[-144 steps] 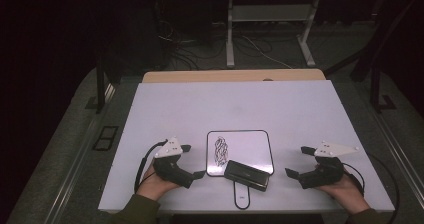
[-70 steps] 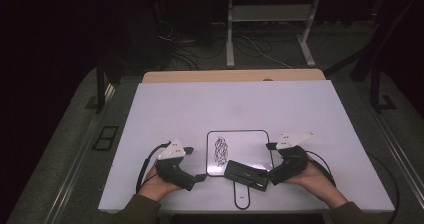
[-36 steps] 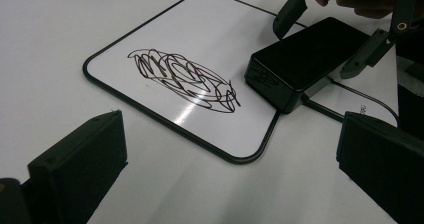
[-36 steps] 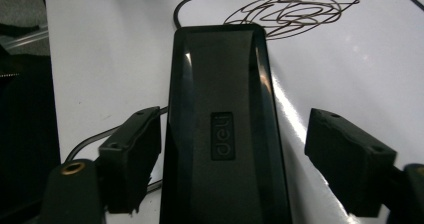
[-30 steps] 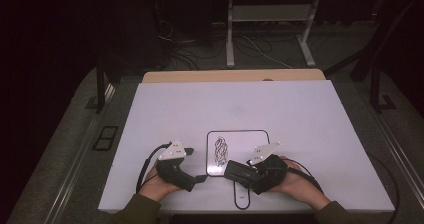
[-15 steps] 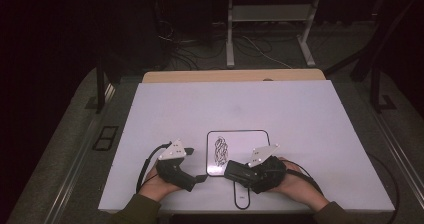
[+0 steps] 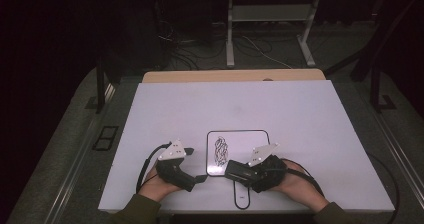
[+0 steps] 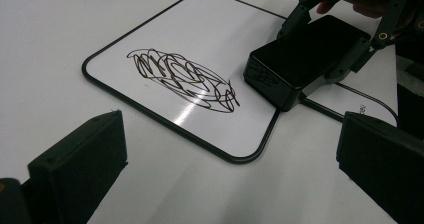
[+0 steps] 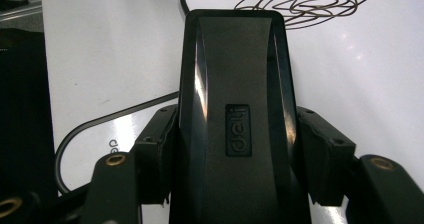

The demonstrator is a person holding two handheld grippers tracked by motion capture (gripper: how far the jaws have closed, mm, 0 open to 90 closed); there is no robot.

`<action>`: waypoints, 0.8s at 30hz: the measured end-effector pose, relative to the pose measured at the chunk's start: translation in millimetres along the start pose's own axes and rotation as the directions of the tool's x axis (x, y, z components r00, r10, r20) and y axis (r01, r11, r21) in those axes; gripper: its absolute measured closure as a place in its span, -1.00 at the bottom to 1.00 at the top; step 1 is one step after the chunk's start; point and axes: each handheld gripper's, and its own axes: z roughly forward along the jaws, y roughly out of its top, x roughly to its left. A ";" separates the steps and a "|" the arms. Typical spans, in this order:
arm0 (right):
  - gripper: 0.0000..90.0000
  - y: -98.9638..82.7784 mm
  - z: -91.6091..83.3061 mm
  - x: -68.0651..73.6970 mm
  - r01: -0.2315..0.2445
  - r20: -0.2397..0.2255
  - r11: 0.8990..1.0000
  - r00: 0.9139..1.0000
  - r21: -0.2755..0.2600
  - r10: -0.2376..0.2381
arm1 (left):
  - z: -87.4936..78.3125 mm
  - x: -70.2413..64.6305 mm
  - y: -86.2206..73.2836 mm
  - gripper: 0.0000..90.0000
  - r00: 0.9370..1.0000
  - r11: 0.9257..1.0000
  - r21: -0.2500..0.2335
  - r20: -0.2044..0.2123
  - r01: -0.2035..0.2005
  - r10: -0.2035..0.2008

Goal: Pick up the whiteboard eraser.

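My right tool (image 7: 239, 171) just clamped its 2 jaws on the black eraser (image 9: 235, 114) lying on the whiteboard (image 7: 250, 136) by the scribble (image 7: 221, 150) near the counter's (image 7: 300, 114) front edge; left tool (image 7: 200, 179) open beside the board, nothing blocking.

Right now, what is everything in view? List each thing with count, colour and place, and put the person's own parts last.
table: one, white top, centre of the high view.
whiteboard: one, white with a black rim, on the table's near middle, between the two hands.
scribble: one, dark, on the whiteboard's left half.
eraser: one, black, on the whiteboard's near right corner.
wooden board: one, tan, along the table's far edge.
cables: several, dark and pale, on the floor beyond the table.
left gripper: one, black, jaws open, left of the whiteboard.
right gripper: one, black, jaws shut on the eraser's sides.
hands: two, at the table's near edge, one on each gripper.
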 end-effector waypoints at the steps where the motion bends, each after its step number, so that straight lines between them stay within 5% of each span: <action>1: -0.15 0.0 0.0 -0.7 0.002 0.000 1.000 1.000 0.000 -0.002 | -0.1 0.0 0.0 -1.00 1.000 1.000 0.000 0.000 0.001 -0.001; 6: -0.15 -0.1 -1.1 -4.3 0.019 0.012 1.000 1.000 -0.001 -0.019 | -0.2 -0.2 0.1 -1.00 1.000 1.000 0.001 0.000 -0.001 0.001; 10: -0.15 2.6 -2.8 -8.1 -0.015 -0.020 1.000 1.000 0.000 0.015 | -0.2 -0.3 0.2 -1.00 1.000 1.000 0.001 0.000 -0.002 0.002; 24: -0.14 13.8 -12.6 -20.2 -0.048 0.003 0.998 0.999 -0.033 0.048 | -0.5 -0.1 0.1 -1.00 1.000 1.000 -0.004 -0.002 0.006 -0.006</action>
